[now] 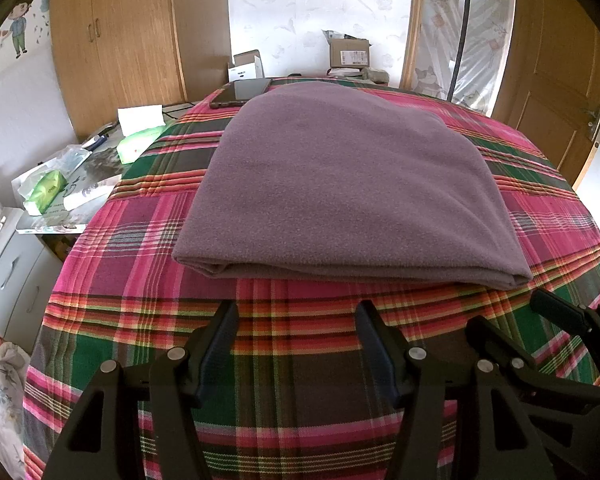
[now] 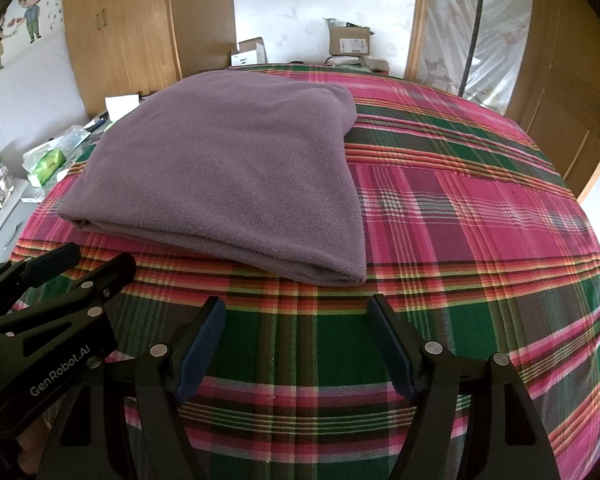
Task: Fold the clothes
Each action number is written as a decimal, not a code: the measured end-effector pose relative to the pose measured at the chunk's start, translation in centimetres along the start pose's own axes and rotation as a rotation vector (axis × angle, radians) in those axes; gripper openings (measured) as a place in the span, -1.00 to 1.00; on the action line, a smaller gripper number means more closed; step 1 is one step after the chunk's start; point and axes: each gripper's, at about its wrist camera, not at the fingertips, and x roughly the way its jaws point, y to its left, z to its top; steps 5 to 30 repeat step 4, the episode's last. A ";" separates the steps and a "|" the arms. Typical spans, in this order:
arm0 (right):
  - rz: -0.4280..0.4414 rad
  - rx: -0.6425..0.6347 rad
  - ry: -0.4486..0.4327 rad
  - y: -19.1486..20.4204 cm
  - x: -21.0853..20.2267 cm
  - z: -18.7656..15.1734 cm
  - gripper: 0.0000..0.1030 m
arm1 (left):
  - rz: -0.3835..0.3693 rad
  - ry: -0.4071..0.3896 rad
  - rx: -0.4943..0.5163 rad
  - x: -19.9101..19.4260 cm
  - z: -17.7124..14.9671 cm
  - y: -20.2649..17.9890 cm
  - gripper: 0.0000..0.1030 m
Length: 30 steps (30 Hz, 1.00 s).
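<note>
You have a plain muted-purple fleece garment lying on a plaid bedcover of pink, green, dark brown and thin orange-yellow stripes. Your left gripper and right gripper are black with dark blue pads. Far off stand orange-brown wooden wardrobes.

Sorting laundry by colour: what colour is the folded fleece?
Muted purple fleece, clearest in the left wrist view.
</note>
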 end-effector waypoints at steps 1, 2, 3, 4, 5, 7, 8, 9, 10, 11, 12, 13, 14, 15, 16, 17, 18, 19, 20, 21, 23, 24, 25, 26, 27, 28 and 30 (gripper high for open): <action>0.000 0.000 0.000 0.0 0.0 0.0 0.45 | 0.000 0.000 0.000 0.0 0.0 0.0 0.19; 0.000 0.000 0.000 0.0 0.0 0.0 0.45 | 0.000 0.000 0.000 0.0 0.0 0.0 0.19; 0.000 0.000 0.000 0.0 0.0 0.0 0.45 | 0.000 0.000 0.000 0.0 0.0 0.0 0.19; 0.000 0.000 0.000 0.0 0.0 0.0 0.45 | 0.000 0.000 0.000 0.0 0.0 0.0 0.19; 0.000 0.000 0.000 0.0 0.0 0.0 0.45 | 0.000 0.000 0.000 0.0 0.0 0.0 0.19; 0.000 0.000 0.000 0.0 0.0 0.0 0.45 | 0.000 0.000 0.000 0.0 0.0 0.0 0.19; 0.000 0.000 0.000 0.0 0.0 0.0 0.45 | 0.000 0.000 0.000 0.0 0.0 0.0 0.19; 0.000 0.000 0.000 0.0 0.0 0.0 0.45 | 0.000 0.000 0.000 0.0 0.0 0.0 0.19; 0.000 0.000 0.000 0.0 0.0 0.0 0.45 | 0.000 0.000 0.000 0.0 0.0 0.0 0.19; 0.000 0.000 0.000 0.0 0.0 0.0 0.45 | 0.000 0.000 0.000 0.0 0.0 0.0 0.19; 0.000 0.000 0.000 0.0 0.0 0.0 0.45 | 0.000 0.000 0.000 0.0 0.0 0.0 0.19; 0.000 0.000 0.000 0.0 0.0 0.0 0.45 | 0.000 0.000 0.000 0.0 0.0 0.0 0.19; 0.000 0.000 0.000 0.0 0.0 0.0 0.45 | 0.000 0.000 0.000 0.0 0.0 0.0 0.19; 0.000 0.000 0.000 0.0 0.0 0.0 0.45 | 0.000 0.000 0.000 0.0 0.0 0.0 0.19; 0.000 0.000 0.000 0.0 0.0 0.0 0.45 | 0.000 0.000 0.000 0.0 0.0 0.0 0.19; 0.000 0.000 0.000 0.0 0.0 0.0 0.45 | 0.000 0.000 0.000 0.0 0.0 0.0 0.19; 0.000 0.000 0.000 0.0 0.0 0.0 0.45 | 0.000 0.000 0.000 0.0 0.0 0.0 0.19; 0.000 0.000 0.000 0.0 0.0 0.0 0.45 | 0.000 0.000 0.000 0.0 0.0 0.0 0.19; 0.000 0.000 0.000 0.0 0.0 0.0 0.45 | 0.000 0.000 0.000 0.0 0.0 0.0 0.19; 0.000 0.000 0.000 0.0 0.0 0.0 0.45 | 0.000 0.000 0.000 0.0 0.0 0.0 0.19; 0.000 0.000 0.000 0.0 0.0 0.0 0.45 | 0.000 0.000 0.000 0.0 0.0 0.0 0.19; 0.000 0.000 0.000 0.0 0.0 0.0 0.45 | 0.000 0.000 0.000 0.0 0.0 0.0 0.19; 0.000 0.000 0.000 0.0 0.0 0.0 0.45 | 0.000 0.000 0.000 0.0 0.0 0.0 0.19; 0.000 0.000 0.000 0.0 0.0 0.0 0.45 | 0.000 0.000 0.000 0.0 0.0 0.0 0.19; 0.000 0.000 0.000 0.0 0.0 0.0 0.45 | 0.000 0.000 0.000 0.0 0.0 0.0 0.19; 0.000 0.000 0.000 0.0 0.0 0.0 0.45 | 0.000 0.000 0.000 0.0 0.0 0.0 0.19; 0.000 0.000 0.000 0.0 0.0 0.0 0.45 | 0.000 0.000 0.000 0.0 0.0 0.0 0.19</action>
